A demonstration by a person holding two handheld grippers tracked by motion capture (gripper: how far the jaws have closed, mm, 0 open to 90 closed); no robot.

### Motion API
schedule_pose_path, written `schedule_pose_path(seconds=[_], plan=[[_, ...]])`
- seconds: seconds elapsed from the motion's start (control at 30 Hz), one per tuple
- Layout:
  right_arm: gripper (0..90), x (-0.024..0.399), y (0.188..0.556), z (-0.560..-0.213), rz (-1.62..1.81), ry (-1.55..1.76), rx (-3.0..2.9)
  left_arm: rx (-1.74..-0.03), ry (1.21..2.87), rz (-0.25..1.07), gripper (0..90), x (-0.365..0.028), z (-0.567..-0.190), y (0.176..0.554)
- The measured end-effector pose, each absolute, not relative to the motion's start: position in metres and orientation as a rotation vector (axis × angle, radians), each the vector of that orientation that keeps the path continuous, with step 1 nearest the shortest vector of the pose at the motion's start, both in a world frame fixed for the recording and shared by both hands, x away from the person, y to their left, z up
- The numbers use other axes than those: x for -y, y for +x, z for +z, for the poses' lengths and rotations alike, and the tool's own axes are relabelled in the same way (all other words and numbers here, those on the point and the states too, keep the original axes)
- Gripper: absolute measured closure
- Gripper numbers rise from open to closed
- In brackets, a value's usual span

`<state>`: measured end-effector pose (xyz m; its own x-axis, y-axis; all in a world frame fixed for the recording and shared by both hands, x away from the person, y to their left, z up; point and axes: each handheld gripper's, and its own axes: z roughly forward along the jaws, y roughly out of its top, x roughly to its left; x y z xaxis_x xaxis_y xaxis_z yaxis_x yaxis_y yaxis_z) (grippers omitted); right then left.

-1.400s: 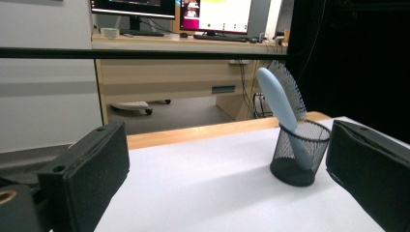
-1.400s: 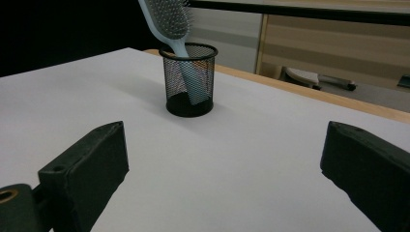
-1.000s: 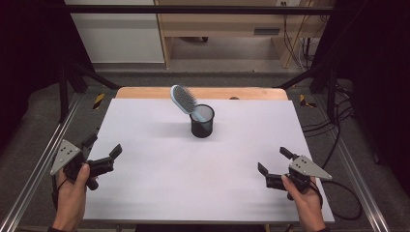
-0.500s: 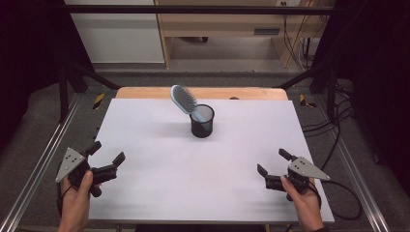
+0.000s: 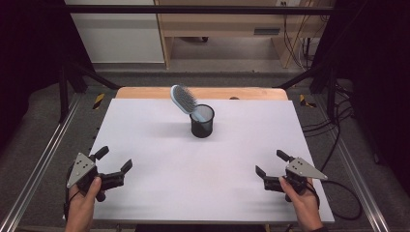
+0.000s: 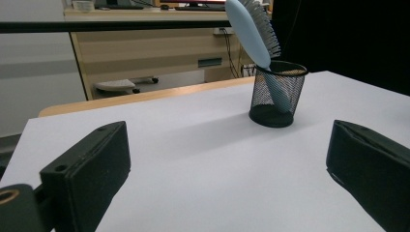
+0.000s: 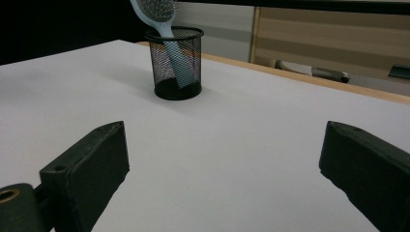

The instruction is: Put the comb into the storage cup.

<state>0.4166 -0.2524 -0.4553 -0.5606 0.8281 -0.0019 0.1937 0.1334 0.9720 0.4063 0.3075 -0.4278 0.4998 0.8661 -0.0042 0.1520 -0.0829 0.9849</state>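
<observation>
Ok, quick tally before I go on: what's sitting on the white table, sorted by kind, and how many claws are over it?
Black wire-mesh cup: 1
Light blue plastic hairbrush, leaning handle-down in the cup: 1
Black two-jaw claws, left and right, both open and empty: 2
Total: 4

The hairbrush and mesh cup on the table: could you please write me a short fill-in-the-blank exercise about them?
1. The blue hairbrush stands handle-down in a black mesh ____.
2. The left gripper has its jaws ____.
3. The right gripper holds ____.
4. The brush's bristled head leans toward the table's ____ side in the high view.

Missing words: cup; open; nothing; left
</observation>
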Motion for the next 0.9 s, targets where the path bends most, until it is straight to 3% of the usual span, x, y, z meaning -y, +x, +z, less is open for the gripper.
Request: schedule_pose_path(seconds=[0.9], plan=[[3.7,0.248,0.422,-0.461,1.496,0.960,-1.875,-0.903,1.495,0.695,2.0,-0.308,-0.446,0.392]])
